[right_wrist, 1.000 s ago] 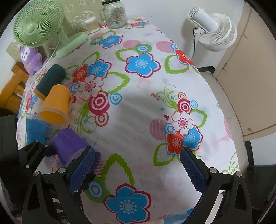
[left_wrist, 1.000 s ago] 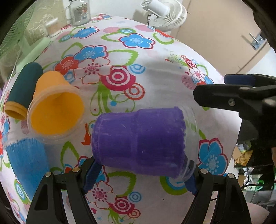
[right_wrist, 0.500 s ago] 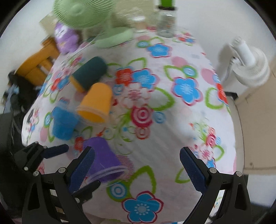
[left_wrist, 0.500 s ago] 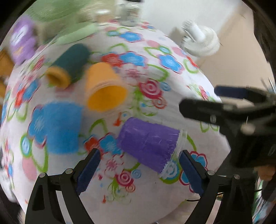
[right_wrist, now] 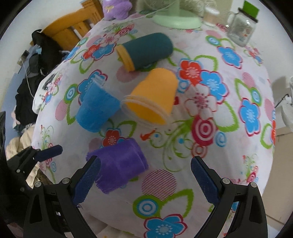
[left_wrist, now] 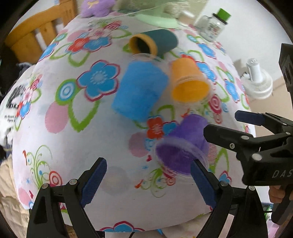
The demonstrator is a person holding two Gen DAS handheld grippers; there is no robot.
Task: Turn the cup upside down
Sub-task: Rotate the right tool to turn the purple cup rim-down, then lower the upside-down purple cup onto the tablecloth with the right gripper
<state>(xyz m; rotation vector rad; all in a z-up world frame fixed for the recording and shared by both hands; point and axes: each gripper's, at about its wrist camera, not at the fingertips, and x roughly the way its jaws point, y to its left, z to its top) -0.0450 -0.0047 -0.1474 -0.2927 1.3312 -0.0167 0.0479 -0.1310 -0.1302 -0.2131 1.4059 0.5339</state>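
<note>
A purple cup [left_wrist: 185, 144] lies on its side on the flowered tablecloth near the table's front edge, its mouth toward the left wrist camera. It also shows in the right wrist view [right_wrist: 119, 164], just behind my right gripper's left finger. My left gripper [left_wrist: 148, 183] is open and empty, pulled back from the cup. My right gripper [right_wrist: 145, 179] is open and empty; it also shows at the right of the left wrist view [left_wrist: 228, 128]. Blue [right_wrist: 96, 111], orange [right_wrist: 152, 102] and dark teal [right_wrist: 146, 50] cups lie on their sides farther back.
A green fan base [right_wrist: 175, 20], a glass jar with a green lid [right_wrist: 241, 29] and a purple plush toy [right_wrist: 115, 8] stand at the far end. A wooden chair [right_wrist: 67, 33] and dark clothes [right_wrist: 36, 64] are at the left. A white fan [left_wrist: 256, 82] is beyond the right edge.
My left gripper has let go of the purple cup, which now lies on the cloth, and has pulled back and swung left. My right gripper has turned toward the cups.
</note>
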